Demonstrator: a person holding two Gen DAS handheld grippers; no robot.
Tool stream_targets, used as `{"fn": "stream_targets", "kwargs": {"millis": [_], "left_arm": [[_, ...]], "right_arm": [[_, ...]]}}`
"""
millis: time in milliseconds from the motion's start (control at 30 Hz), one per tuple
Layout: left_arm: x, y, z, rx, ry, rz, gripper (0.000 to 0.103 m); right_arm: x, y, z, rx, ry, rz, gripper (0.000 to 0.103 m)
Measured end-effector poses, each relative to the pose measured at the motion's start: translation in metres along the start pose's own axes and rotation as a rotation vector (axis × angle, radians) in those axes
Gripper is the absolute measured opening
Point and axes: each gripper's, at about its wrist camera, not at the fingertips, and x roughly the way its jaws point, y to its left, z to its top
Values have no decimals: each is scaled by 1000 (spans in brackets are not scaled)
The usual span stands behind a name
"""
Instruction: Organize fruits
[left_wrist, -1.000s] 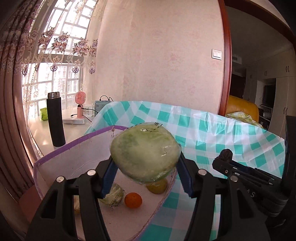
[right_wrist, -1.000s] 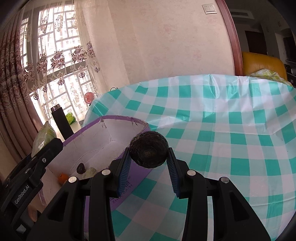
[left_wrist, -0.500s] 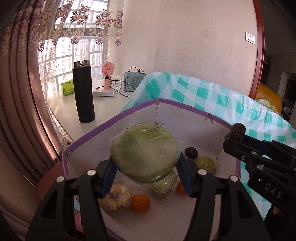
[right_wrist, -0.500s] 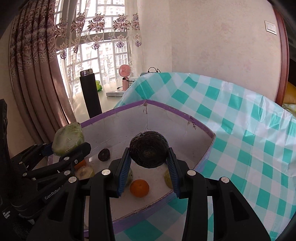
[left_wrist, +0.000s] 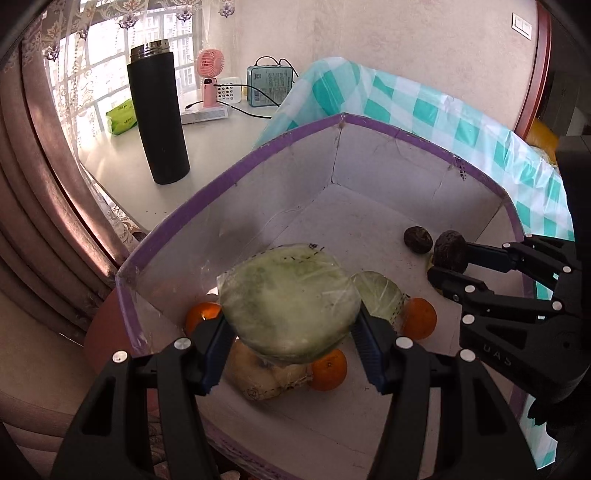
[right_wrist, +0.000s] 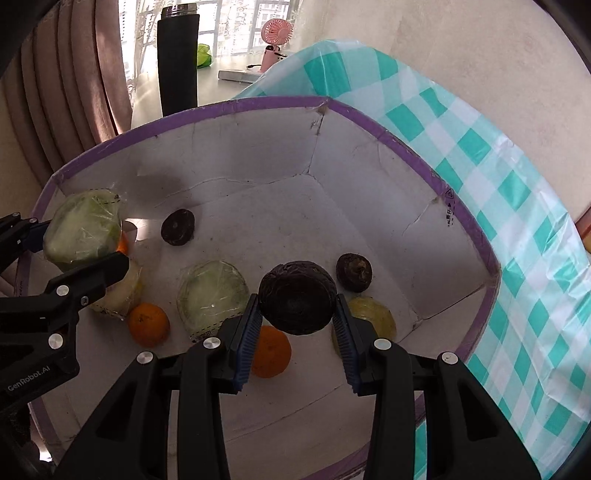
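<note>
Now both grippers hang over the open box, each carrying a fruit, so the step in hand looks like the drop-off.

The left gripper is clenched on a pale green wrapped fruit, seen at centre of the left wrist view and at the left edge of the right wrist view. It sits above the box's near-left corner, over a yellowish wrapped fruit and two oranges. The right gripper grasps a dark wrinkled fruit at centre frame, above an orange and beside a yellow-green fruit.

The box floor already holds a second green wrapped fruit, another orange and two more dark fruits — one toward the upper left of the floor, one just right of the held one. Bare floor shows toward the far wall and in the lower part of the frame.

Next, I judge each hand needs to lower toward a bare patch and let go, not onto the fruit directly beneath. The round pieces may roll on the flat cardboard, so a low release seems wise.

The box is white inside with a purple rim, its walls creased and cracked. It rests on a teal-and-white checked cloth. At upper left a pale sill holds a tall black flask, a pink desk fan and a small blue box — with curtains and a bright window behind.
</note>
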Motion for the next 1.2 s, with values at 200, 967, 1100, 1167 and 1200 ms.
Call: {"fn": "stream_targets", "kwargs": {"millis": [200, 967, 1100, 1167, 1200], "left_arm": [[5, -6, 2, 26, 28, 25, 60], [-14, -5, 6, 21, -19, 122, 92], [-33, -1, 12, 10, -84, 210, 101], [-41, 2, 15, 0, -92, 213, 101], [-45, 4, 16, -5, -97, 209, 101]], "right_arm": [[6, 1, 5, -6, 35, 4, 39], [-9, -4, -2, 28, 40, -28, 87], [-20, -2, -4, 45, 46, 19, 87], [-26, 0, -3, 59, 52, 51, 87], [-30, 2, -3, 67, 56, 74, 87]]}}
